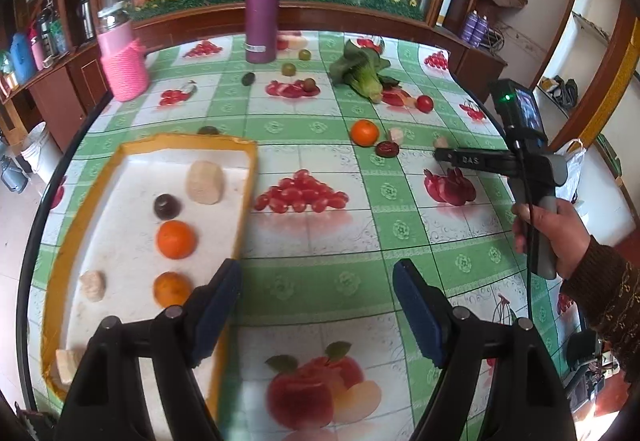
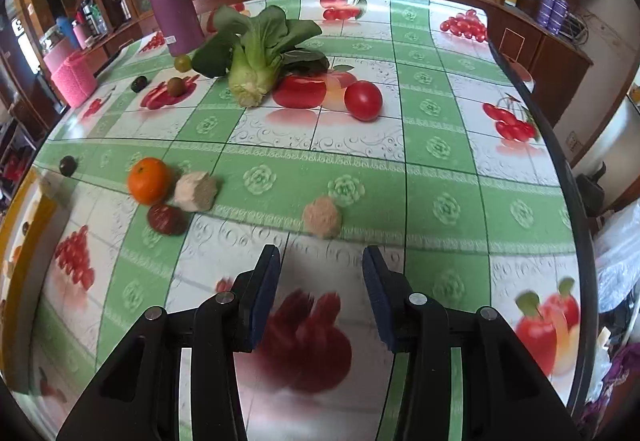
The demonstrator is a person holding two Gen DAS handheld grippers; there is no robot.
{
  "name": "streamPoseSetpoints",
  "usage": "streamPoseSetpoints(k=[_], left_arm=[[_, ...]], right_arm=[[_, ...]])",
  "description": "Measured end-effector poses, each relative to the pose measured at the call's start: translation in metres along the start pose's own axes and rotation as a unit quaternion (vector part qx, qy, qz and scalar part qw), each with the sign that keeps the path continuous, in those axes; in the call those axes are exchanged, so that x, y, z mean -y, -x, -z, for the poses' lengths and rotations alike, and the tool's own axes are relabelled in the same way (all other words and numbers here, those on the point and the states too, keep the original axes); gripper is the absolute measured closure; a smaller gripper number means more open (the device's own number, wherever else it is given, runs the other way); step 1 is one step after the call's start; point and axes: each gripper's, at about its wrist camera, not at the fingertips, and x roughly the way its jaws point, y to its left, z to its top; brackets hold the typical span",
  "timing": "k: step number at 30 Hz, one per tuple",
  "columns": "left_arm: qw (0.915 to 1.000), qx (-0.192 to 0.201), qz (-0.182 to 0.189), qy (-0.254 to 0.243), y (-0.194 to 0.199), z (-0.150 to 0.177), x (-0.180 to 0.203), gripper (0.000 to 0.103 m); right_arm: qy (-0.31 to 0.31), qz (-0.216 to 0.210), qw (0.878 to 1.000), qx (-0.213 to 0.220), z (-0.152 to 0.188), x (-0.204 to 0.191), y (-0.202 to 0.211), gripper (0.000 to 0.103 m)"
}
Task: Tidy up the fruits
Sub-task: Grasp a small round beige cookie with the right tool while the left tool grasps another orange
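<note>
A yellow-rimmed white tray [image 1: 248, 177] lies at the left and holds two oranges [image 1: 176, 239], a dark plum [image 1: 166, 206] and several beige chunks [image 1: 204, 181]. My left gripper [image 1: 318, 315] is open and empty, just right of the tray's near corner. On the table lie an orange [image 2: 149, 180], a dark red fruit [image 2: 166, 219], a beige chunk [image 2: 195, 191] and another beige chunk [image 2: 322, 217]. My right gripper [image 2: 320, 295] is open and empty, just short of that second chunk. A red tomato [image 2: 363, 100] lies farther back.
A bok choy [image 2: 256, 53] lies beyond the tomato. A purple flask [image 1: 262, 9] and a pink knitted jar [image 1: 124, 69] stand at the back. Small green and dark fruits [image 1: 288, 69] are scattered near the flask. The table edge [image 2: 560, 161] curves along the right.
</note>
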Motion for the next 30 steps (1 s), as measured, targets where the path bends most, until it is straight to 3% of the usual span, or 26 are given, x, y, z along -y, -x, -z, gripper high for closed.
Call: streamPoseSetpoints(k=[5,7,17,23,24,26,27,30], left_arm=[[0.9998,-0.009,-0.004,-0.015,-0.025,-0.018,0.015,0.023],[0.9998,-0.010,-0.008,-0.014,-0.037,-0.029,0.019,0.023],[0.9996,0.004,-0.026,0.004,-0.103,-0.096,0.036,0.023],[0.9994,-0.005,-0.004,0.034,-0.140,-0.114,0.045,0.023],[0.9994,-0.007,-0.007,0.034,-0.145,-0.114,0.046,0.025],[0.9994,-0.016,-0.008,0.028,-0.157,-0.115,0.049,0.041],[0.9993,-0.024,-0.004,0.027,-0.163,-0.114,0.049,0.053],[0.9984,-0.020,0.031,0.043,-0.167,-0.112,0.048,0.066]], right_arm=[[0.042,0.007,0.999,0.011,-0.006,-0.004,-0.006,0.064],[0.043,0.005,0.999,0.013,-0.005,-0.001,-0.005,0.079],[0.030,-0.036,0.999,0.015,-0.001,0.017,0.024,0.080],[0.034,-0.043,0.998,0.006,0.006,0.023,0.025,0.079],[0.036,-0.041,0.998,0.005,0.007,0.023,0.025,0.079],[0.035,-0.042,0.998,0.006,0.007,0.025,0.024,0.079],[0.034,-0.043,0.998,0.007,0.007,0.026,0.024,0.079],[0.030,-0.046,0.998,0.008,0.006,0.028,0.023,0.079]])
